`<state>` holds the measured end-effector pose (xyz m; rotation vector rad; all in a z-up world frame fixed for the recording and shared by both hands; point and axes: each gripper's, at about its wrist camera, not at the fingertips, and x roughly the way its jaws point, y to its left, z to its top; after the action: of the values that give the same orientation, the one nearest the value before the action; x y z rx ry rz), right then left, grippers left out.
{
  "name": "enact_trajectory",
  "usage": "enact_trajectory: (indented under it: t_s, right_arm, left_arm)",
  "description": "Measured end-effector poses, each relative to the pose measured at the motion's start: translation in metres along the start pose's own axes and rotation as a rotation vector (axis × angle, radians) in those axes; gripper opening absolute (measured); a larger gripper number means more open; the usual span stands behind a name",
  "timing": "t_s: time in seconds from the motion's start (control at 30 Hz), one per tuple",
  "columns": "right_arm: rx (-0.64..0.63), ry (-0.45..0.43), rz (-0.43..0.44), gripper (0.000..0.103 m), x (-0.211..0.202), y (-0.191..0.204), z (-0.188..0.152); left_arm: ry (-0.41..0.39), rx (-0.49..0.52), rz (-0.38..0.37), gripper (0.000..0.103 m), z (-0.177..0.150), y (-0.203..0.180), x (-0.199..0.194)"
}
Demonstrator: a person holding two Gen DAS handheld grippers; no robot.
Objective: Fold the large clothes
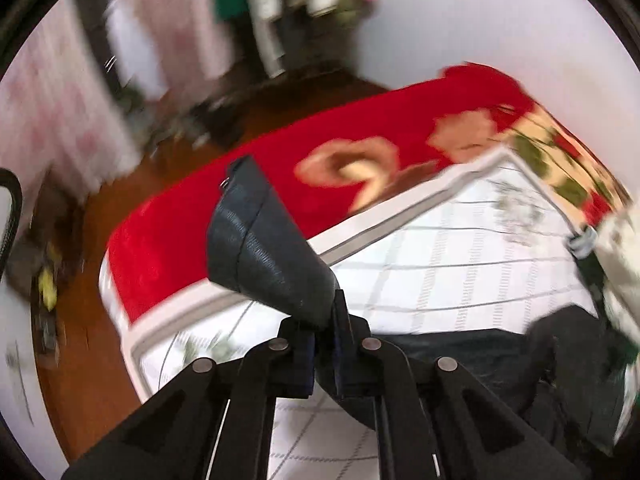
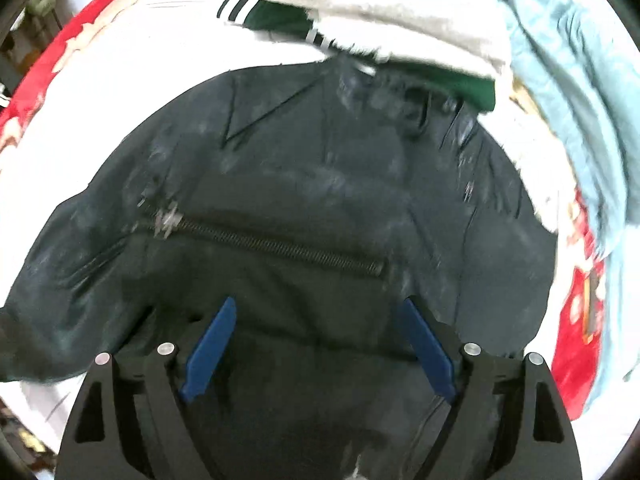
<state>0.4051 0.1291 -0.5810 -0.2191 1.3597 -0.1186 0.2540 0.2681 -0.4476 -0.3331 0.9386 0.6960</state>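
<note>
A dark navy jacket (image 2: 320, 184) with a metal zip lies spread on the white checked bed sheet (image 1: 440, 256). My left gripper (image 1: 324, 332) is shut on a sleeve end or corner of the jacket (image 1: 264, 248), which stands up above the jaws, lifted over the bed. The rest of the jacket (image 1: 560, 360) trails at the lower right of the left wrist view. My right gripper (image 2: 320, 312) is open, its blue pads (image 2: 212, 348) wide apart just over the jacket's lower part, holding nothing.
A red flowered blanket (image 1: 280, 148) covers the far side of the bed. A white fleece and a green striped garment (image 2: 376, 20) and a pale blue cloth (image 2: 568, 80) are piled beyond the jacket. Brown floor and clutter (image 1: 100, 240) lie left of the bed.
</note>
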Motion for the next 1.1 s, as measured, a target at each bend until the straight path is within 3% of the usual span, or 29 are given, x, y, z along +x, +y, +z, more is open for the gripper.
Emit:
enact_trajectory:
  t_s: [0.13, 0.37, 0.5, 0.6, 0.67, 0.77, 0.9, 1.07, 1.1]
  right_arm:
    - [0.064, 0.027, 0.058, 0.086, 0.012, -0.020, 0.011]
    - [0.325, 0.079, 0.171, 0.086, 0.023, -0.138, -0.014]
    - [0.454, 0.107, 0.154, 0.086, 0.027, -0.214, -0.049]
    - [0.546, 0.137, 0.128, 0.086, 0.034, -0.272, -0.079]
    - [0.590, 0.159, 0.103, 0.086, 0.040, -0.307, -0.101]
    - [0.632, 0.188, 0.065, 0.086, 0.050, -0.348, -0.131]
    - [0.663, 0.216, 0.060, 0.086, 0.061, -0.377, -0.155]
    - [0.686, 0.230, 0.127, 0.086, 0.066, -0.396, -0.170]
    - [0.687, 0.231, 0.143, 0.086, 0.066, -0.399, -0.171]
  left_arm:
    - [-0.061, 0.155, -0.084, 0.003, 0.011, -0.057, -0.033]
    - [-0.125, 0.414, -0.281, 0.003, -0.010, -0.193, -0.099]
    - [-0.090, 0.544, -0.440, 0.003, -0.056, -0.279, -0.134]
    - [-0.028, 0.665, -0.549, 0.003, -0.111, -0.345, -0.149]
    - [0.001, 0.728, -0.579, 0.003, -0.142, -0.376, -0.153]
    - [0.073, 0.828, -0.578, 0.003, -0.191, -0.415, -0.145]
    - [0.173, 0.955, -0.470, 0.005, -0.241, -0.435, -0.117]
    - [0.207, 0.956, -0.466, 0.011, -0.251, -0.422, -0.112]
    - [0.219, 0.956, -0.466, 0.021, -0.250, -0.419, -0.112]
